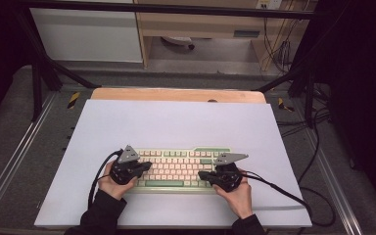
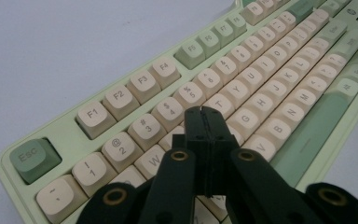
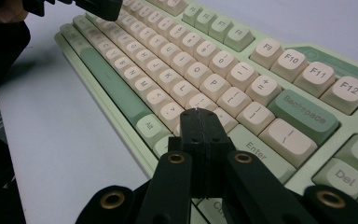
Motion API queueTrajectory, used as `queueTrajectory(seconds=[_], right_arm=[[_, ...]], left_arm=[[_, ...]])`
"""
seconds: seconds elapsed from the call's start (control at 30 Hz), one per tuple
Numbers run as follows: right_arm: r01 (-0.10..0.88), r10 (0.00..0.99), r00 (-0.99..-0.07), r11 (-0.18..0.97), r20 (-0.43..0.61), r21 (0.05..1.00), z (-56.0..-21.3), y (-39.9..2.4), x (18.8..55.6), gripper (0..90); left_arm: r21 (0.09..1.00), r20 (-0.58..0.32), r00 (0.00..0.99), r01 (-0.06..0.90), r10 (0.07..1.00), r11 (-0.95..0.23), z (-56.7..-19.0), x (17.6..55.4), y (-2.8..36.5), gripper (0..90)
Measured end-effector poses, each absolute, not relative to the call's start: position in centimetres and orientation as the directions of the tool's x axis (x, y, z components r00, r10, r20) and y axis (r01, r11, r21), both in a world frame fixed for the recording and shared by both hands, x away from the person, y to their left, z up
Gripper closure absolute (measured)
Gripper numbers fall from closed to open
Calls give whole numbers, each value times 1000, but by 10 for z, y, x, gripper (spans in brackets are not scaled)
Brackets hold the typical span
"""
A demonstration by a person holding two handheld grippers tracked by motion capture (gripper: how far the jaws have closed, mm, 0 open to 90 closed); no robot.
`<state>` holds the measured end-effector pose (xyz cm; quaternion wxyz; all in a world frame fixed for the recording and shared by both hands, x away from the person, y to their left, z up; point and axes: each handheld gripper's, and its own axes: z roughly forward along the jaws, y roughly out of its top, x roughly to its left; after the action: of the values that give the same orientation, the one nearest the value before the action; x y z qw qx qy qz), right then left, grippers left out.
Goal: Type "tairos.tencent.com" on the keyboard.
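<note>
The green-and-cream keyboard (image 1: 178, 169) sits near-centre on the white table (image 1: 176, 122). The left tool (image 2: 204, 112) hangs over its left keys, jaws pressed together, gripping nothing; the right tool (image 3: 196, 113) mirrors it beside Enter (image 3: 260, 150), apparently both poised as pokers for pressing keys.

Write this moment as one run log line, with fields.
scene: keyboard on white board | left gripper: shut, over left keys | right gripper: shut, over right keys | held: nothing

Grey floor (image 1: 10, 142), wooden cabinet (image 1: 196, 24) behind.
</note>
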<state>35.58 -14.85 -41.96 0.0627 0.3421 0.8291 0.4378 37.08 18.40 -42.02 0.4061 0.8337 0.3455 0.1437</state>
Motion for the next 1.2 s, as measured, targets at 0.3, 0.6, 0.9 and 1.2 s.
queueTrajectory(seconds=[0.3, 0.6, 0.9, 1.2], right_arm=[[503, 609, -769, 392, 192, 770, -418, -140, 356, 900], [489, 590, -786, 405, 188, 773, -416, -126, 355, 900], [473, 571, -802, 430, 175, 769, -414, -100, 357, 900], [475, 561, -807, 431, 185, 767, -418, -77, 362, 900]], left_arm=[[783, -54, 724, 458, 688, -420, -417, 366, 191, 899], [784, -65, 721, 465, 690, -411, -418, 362, 197, 898], [787, -73, 720, 466, 690, -403, -417, 360, 201, 899], [790, -78, 718, 468, 692, -396, -416, 360, 204, 899]])
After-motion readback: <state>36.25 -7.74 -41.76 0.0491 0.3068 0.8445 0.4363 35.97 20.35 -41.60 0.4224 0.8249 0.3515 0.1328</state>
